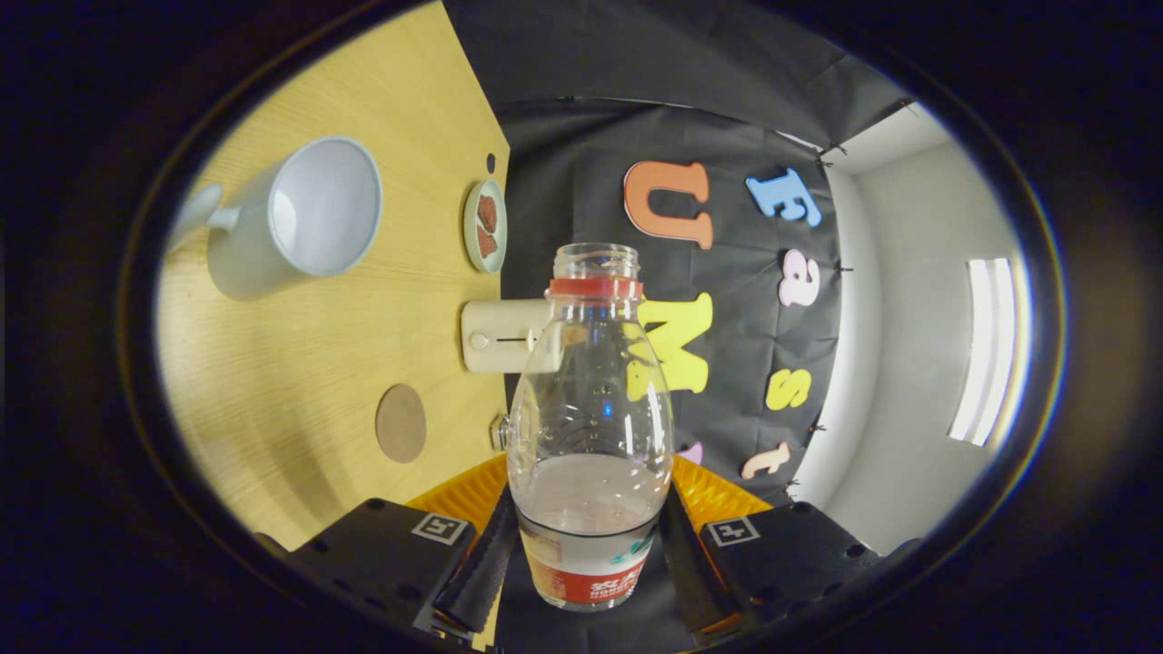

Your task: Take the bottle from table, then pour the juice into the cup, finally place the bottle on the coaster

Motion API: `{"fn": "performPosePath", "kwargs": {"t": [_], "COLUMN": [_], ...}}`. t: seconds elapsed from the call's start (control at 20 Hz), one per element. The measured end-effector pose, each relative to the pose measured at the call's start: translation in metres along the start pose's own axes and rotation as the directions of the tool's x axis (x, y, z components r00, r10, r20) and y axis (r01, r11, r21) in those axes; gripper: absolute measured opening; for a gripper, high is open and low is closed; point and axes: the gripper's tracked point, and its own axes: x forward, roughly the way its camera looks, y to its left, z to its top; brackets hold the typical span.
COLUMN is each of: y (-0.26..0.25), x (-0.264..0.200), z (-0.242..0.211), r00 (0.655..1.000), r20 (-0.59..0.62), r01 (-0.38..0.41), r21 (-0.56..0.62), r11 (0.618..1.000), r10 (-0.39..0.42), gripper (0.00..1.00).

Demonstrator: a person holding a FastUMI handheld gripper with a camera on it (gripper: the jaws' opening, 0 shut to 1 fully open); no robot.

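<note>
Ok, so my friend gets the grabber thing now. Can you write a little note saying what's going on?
Gripper: shut on the bottle, a finger pressed on each side of its lower body. The whole view is rolled sideways.
Bottle: cap off, some liquid inside.
Cup: on the wooden table, beyond the fingers; its inside looks empty.
Coaster: round and bare, on the table nearer the fingers than the cup.
Done: bottle picked up.
Left: pour into the cup, then stand the bottle on the coaster.
</note>
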Motion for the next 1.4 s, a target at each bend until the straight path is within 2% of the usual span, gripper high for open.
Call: {"fn": "performPosePath", "kwargs": {"t": [1.4], "y": [-0.007], "x": [0.002], "z": [0.022], "r00": [0.998], "r20": [0.048], "r01": [0.043], "r21": [-0.172], "r11": [0.984], "r10": [-0.036], "gripper": [0.8]}}
